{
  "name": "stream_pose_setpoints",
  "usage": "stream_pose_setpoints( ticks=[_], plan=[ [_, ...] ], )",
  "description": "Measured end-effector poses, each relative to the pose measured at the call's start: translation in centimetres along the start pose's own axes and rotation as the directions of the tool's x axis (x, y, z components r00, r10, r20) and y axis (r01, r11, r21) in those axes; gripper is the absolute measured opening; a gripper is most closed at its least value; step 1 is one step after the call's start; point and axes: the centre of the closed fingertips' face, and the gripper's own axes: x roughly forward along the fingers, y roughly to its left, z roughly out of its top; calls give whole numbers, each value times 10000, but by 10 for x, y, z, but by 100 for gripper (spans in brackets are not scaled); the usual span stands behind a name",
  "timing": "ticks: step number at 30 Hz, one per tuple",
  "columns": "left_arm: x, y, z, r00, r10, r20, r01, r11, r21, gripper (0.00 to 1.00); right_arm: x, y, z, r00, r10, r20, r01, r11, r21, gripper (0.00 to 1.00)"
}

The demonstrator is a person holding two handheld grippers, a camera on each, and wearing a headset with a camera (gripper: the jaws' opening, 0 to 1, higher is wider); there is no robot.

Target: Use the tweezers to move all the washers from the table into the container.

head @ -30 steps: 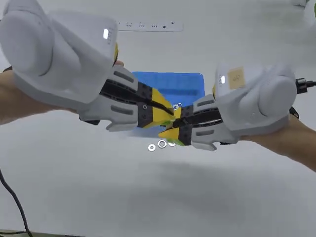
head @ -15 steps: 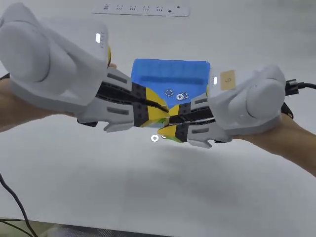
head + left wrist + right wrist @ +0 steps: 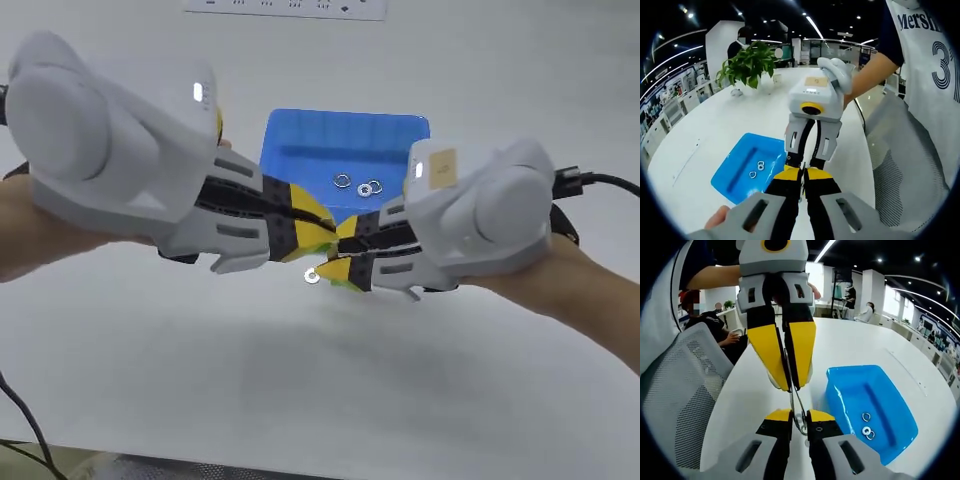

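Clamping one tweezers (image 3: pixel 796 402), left tongs (image 3: pixel 803 172) and right tongs (image 3: pixel 800 415), three washers (image 3: pixel 343 181) in container (image 3: pixel 300 150), one washer (image 3: pixel 313 276) on table (image 3: pixel 300 380).

head view: above, looking down | gripper views: face-to-face, close | shared: container (image 3: pixel 300 150)

Bench (image 3: pixel 300 380): white, smooth and plain, its near edge showing at 7 o'clock in the head view.
Container (image 3: pixel 300 150): blue, shallow and rectangular, flat on the bench at 12 o'clock from the view's middle.
Washer (image 3: pixel 313 276): one small metal ring directly on the bench, at 6 o'clock from the container, near it.
Power strip (image 3: pixel 285 8): white and long, at 12 o'clock beyond the container, well apart from it.
Potted plant (image 3: pixel 747 62): green, upright on the bench's far end, at 10 o'clock in the left gripper view.
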Motion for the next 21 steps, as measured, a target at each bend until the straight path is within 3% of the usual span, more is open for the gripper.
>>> stream_pose_setpoints(
  ticks=[21],
  plan=[
    [3,5,-8,10000,11,-68,-12,9999,-144,6,4,0,-6,9999,70,-131,-69,10000,60,12]
  ],
)
